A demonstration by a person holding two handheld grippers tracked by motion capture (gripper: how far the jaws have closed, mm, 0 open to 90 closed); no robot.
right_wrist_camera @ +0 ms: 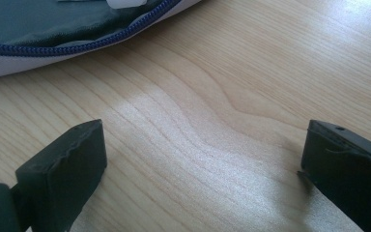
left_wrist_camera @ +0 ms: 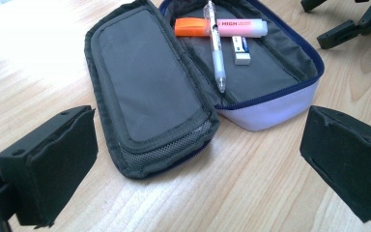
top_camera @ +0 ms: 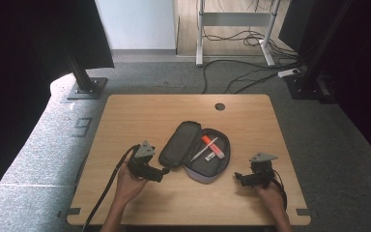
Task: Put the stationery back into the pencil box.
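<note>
An open grey pencil case [top_camera: 178, 145] lies at the table's middle, lid folded out to the left. Inside rest an orange-capped pink highlighter [left_wrist_camera: 222, 27], a clear pen [left_wrist_camera: 216, 53] and a small white eraser [left_wrist_camera: 241, 50]. My left gripper [top_camera: 163, 174] sits just left of the case, pointing at it, and is open [left_wrist_camera: 198, 164] with nothing between its pads. My right gripper [top_camera: 239, 179] lies right of the case near the front edge, open [right_wrist_camera: 203, 169] over bare wood, with the case's zipped rim [right_wrist_camera: 53, 46] just beyond it.
The wooden table [top_camera: 140, 116] has a round cable hole [top_camera: 220, 106] at the back. Beyond it on the floor stand black posts [top_camera: 84, 82], white desk legs [top_camera: 199, 48] and loose cables [top_camera: 241, 77]. The right gripper [left_wrist_camera: 352, 24] shows far off in the left gripper view.
</note>
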